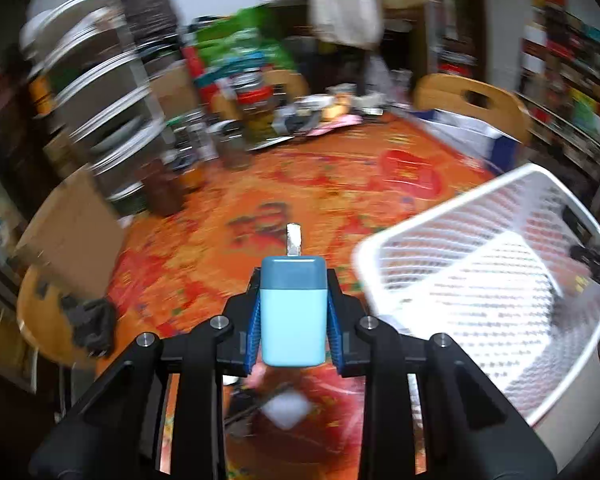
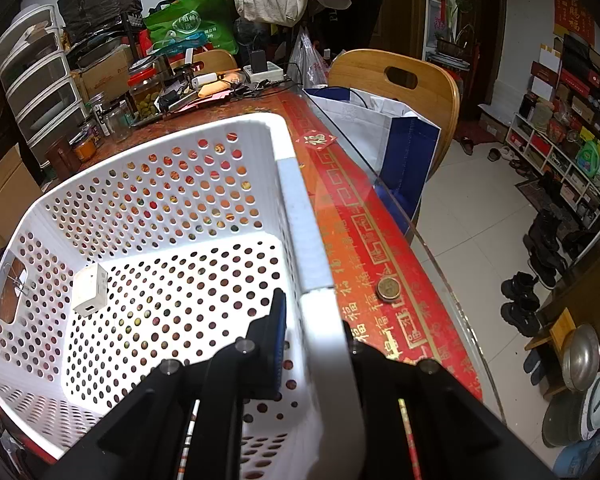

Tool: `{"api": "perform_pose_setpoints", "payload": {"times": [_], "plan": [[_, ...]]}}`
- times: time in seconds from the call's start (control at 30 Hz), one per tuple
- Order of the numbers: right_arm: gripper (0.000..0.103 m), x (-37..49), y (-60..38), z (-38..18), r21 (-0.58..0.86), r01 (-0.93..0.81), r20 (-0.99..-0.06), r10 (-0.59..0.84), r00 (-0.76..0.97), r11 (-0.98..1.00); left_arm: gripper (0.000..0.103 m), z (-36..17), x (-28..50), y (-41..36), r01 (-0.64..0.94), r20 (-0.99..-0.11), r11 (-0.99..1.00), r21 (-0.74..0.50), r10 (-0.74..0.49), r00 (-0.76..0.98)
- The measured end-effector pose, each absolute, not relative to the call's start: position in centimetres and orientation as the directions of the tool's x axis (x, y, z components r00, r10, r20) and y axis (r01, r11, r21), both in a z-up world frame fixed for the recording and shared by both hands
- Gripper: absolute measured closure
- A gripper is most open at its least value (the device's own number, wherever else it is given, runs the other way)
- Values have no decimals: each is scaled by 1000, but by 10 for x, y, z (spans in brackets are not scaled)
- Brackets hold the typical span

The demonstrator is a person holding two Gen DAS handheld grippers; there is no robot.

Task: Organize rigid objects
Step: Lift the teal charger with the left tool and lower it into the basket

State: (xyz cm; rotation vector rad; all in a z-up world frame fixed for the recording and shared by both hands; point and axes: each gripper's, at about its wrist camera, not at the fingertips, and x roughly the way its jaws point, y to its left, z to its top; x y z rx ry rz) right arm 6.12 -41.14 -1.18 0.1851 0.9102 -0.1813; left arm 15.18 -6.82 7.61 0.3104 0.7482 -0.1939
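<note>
1. Blue charger block (image 1: 293, 312) – two-tone, dark cap over pale body, metal prong sticking out the far end. Clamped between the pads of the left hand-held gripper (image 1: 293, 316), jaws narrow, squeezing its long sides. Held clear above the tabletop (image 1: 228, 200); left view smeared w/ motion blur, so prob. in transit toward the basket, which sits just to its right.

2. White perforated basket (image 2: 172, 208) – collection bin for the rigid items. Stands on the tabletop near the glass edge. Right hand-held gripper (image 2: 312, 344) straddles its near-right rim: one finger inside the wall, other finger hidden behind the rim. Looks pinched on the rim to steady the bin for the drop.

3. White adapter cube (image 2: 90, 290) – already in basket, lying on the floor by the left wall, port side facing camera. Counts as sorted.

4. Binder clip (image 2: 18, 282) – at the basket's left handle cut-out; purpose unclear.

5. Coin-like disc (image 2: 388, 289) – on the red cloth border, outside the basket, near the rim. Poss. next item.

Status: one in, one in hand.
</note>
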Motion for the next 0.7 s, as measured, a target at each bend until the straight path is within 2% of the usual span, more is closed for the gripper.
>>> {"api": "perform_pose_setpoints", "payload": {"times": [0.3,0.53,0.7], "plan": [[92,61,-412,-11,84,235,-795,-77,602,968,78,59,137,-185,505,-712,812,292,-168,682],[92,62,-412,-10,87,232,-799,-71,597,969,78,17,137,-250,612,-778,716,335,-156,609],[92,62,-412,-10,89,229,-800,-67,596,969,78,-4,152,-262,681,-842,663,312,-138,521]]}}
